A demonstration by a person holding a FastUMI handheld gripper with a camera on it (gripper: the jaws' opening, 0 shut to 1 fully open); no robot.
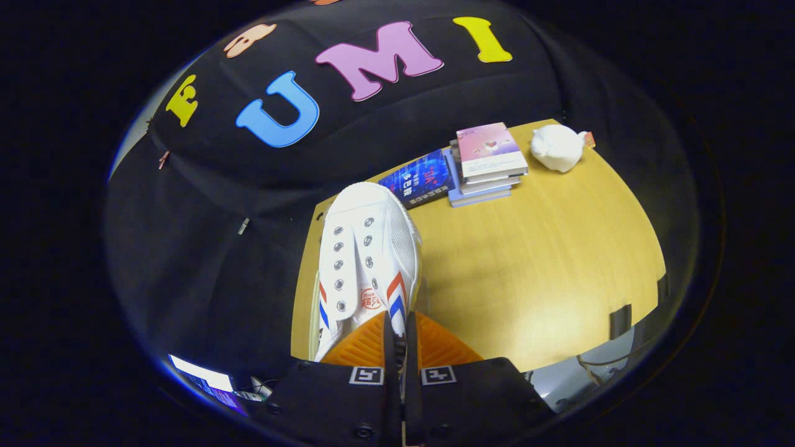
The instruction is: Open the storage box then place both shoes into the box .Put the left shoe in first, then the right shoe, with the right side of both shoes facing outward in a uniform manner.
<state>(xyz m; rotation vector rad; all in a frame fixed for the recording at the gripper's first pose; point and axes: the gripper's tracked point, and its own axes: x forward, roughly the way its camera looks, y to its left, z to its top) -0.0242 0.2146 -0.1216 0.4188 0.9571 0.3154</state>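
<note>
White canvas shoe [366, 254], mesh side, metal eyelets; tool [397, 347] pads ribbed orange rubber, pinched on its edge; smooth matt wood-grain table [546, 273]; glossy book covers [487, 149].

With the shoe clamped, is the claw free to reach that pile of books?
Probably not to grab them: the claw is shut on the white shoe. The tabletop towards the books looks clear.

one shoe [366, 254], four books [481, 167], one white plush toy [557, 147]
</note>
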